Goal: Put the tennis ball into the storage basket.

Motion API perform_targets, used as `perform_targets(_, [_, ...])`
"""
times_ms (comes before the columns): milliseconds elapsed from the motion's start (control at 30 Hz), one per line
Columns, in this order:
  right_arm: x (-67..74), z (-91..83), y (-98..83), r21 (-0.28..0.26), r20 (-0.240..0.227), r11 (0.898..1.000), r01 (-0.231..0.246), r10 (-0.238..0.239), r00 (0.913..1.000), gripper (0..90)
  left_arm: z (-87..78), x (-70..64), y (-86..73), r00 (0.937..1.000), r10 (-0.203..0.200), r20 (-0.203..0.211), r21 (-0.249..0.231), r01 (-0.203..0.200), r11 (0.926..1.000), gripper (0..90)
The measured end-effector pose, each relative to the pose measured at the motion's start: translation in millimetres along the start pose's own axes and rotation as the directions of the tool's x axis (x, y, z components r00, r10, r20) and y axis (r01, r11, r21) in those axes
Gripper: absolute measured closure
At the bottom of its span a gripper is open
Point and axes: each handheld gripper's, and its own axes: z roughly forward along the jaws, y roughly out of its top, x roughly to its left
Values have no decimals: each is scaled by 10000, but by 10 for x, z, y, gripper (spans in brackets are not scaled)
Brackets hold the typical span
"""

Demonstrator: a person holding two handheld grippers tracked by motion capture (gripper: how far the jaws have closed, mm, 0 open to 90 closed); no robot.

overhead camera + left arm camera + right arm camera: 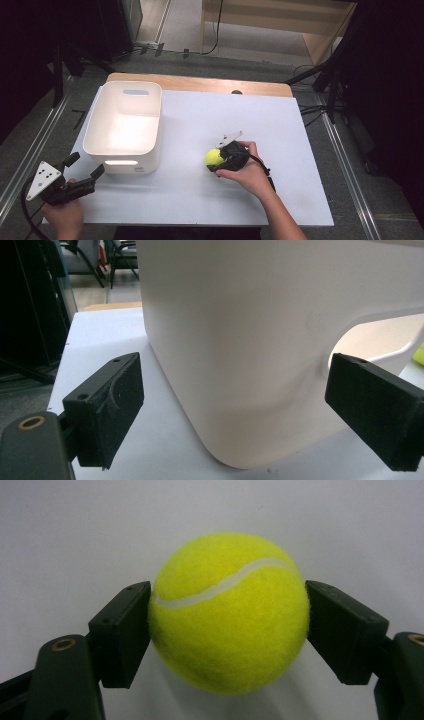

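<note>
A yellow-green tennis ball (214,157) rests on the white table top (240,115), right of the middle. My right gripper (218,159) is shut on it; in the right gripper view both black pads (125,630) press against the sides of the tennis ball (229,615). A white plastic bin (95,125) with handle cut-outs stands at the left, with nothing seen inside it. My left gripper (86,165) is held at the bin's near left corner with its jaws wide apart. In the left gripper view the bin wall (250,315) rises just beyond the pads (112,405), which hold nothing.
A wooden strip (200,83) runs along the table's far edge. Metal rails (345,165) flank the table on both sides, with cables and dark stands on the floor behind. Bare white surface lies between the bin and the ball.
</note>
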Motion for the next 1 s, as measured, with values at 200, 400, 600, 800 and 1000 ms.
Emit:
perform_targets(200, [4, -1, 10, 82, -46, 9999, 152, -151, 9999, 240, -3, 3, -2, 10000, -28, 13, -37, 28, 10000, 85])
perform_targets(400, [-38, -41, 9, 221, -189, 9994, -266, 270, 9995, 243, 0, -1, 0, 10000, -4, -1, -2, 4, 10000, 86])
perform_targets(600, [-41, -94, 23, -37, -241, 9996, -290, 289, 9993, 243, 0, 0, 0, 10000, -9, -6, 1, 9, 10000, 86])
perform_targets(800, [-32, -93, 39, -69, -393, 9995, -297, 294, 9988, 244, -8, 8, -2, 10000, -34, 36, -49, 34, 10000, 85])
perform_targets(1000, [-2, -107, 79, -112, -611, 9997, -227, 220, 9979, 244, -3, 3, 0, 10000, -24, 7, -11, 24, 10000, 85])
